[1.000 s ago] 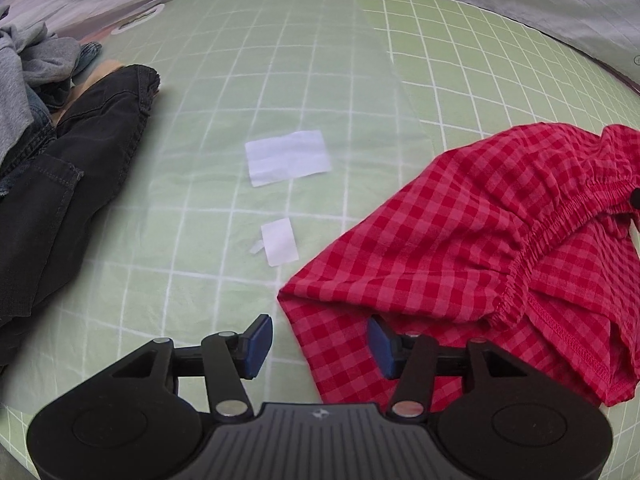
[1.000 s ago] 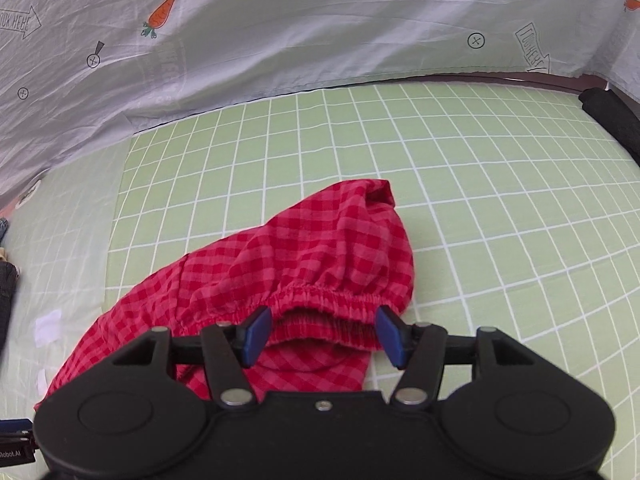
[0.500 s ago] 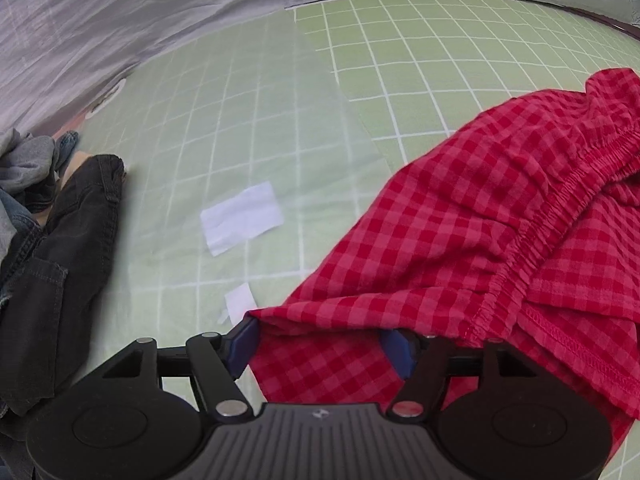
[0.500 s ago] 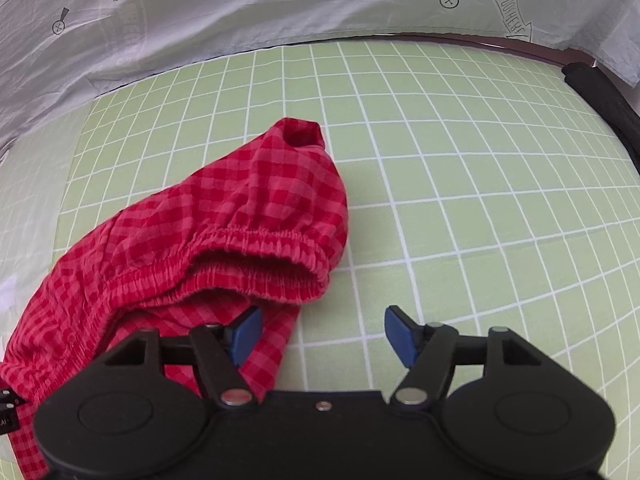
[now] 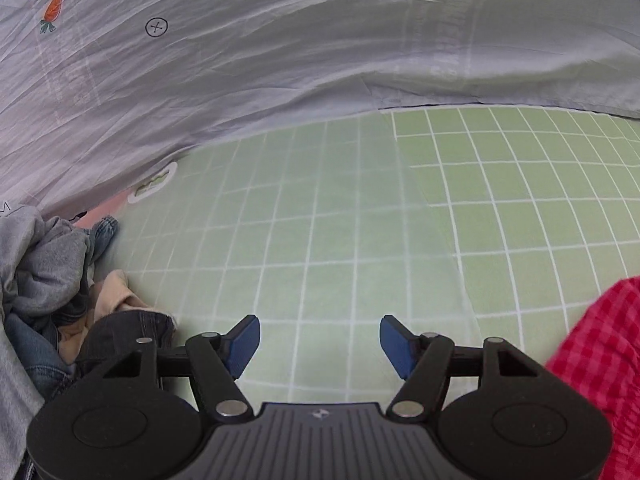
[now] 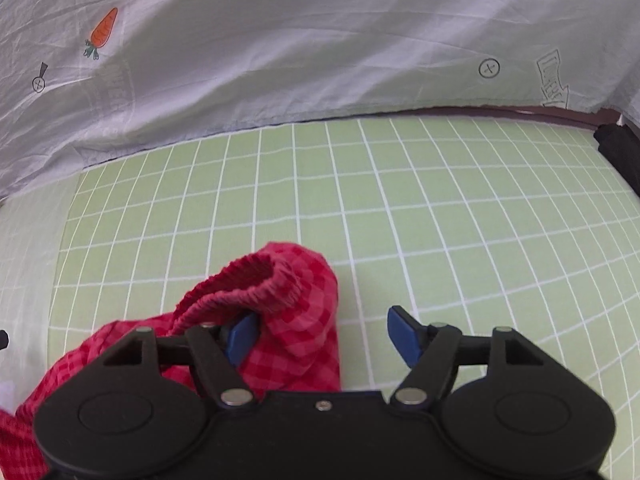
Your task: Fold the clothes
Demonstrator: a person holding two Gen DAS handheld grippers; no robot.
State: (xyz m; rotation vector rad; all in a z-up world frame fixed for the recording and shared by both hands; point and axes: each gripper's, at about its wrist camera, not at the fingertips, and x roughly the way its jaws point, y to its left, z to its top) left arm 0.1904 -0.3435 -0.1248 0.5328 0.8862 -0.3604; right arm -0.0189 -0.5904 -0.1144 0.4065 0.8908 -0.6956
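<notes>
At far left lies a heap of dark and grey clothes [image 5: 52, 304]. The left gripper [image 5: 319, 344], jaws apart and empty, hovers over bare green grid mat [image 5: 340, 220]. The red checked shorts [image 6: 280, 320] lie to its right, with their elastic waistband against the released right gripper [image 6: 322, 334], the nearer one.

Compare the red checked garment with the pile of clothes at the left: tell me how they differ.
The red checked garment is one bright, patterned piece lying alone on the green grid mat; the pile of clothes is several plain grey, denim, tan and black pieces heaped together at the mat's edge. Both lie rumpled and unfolded.
</notes>
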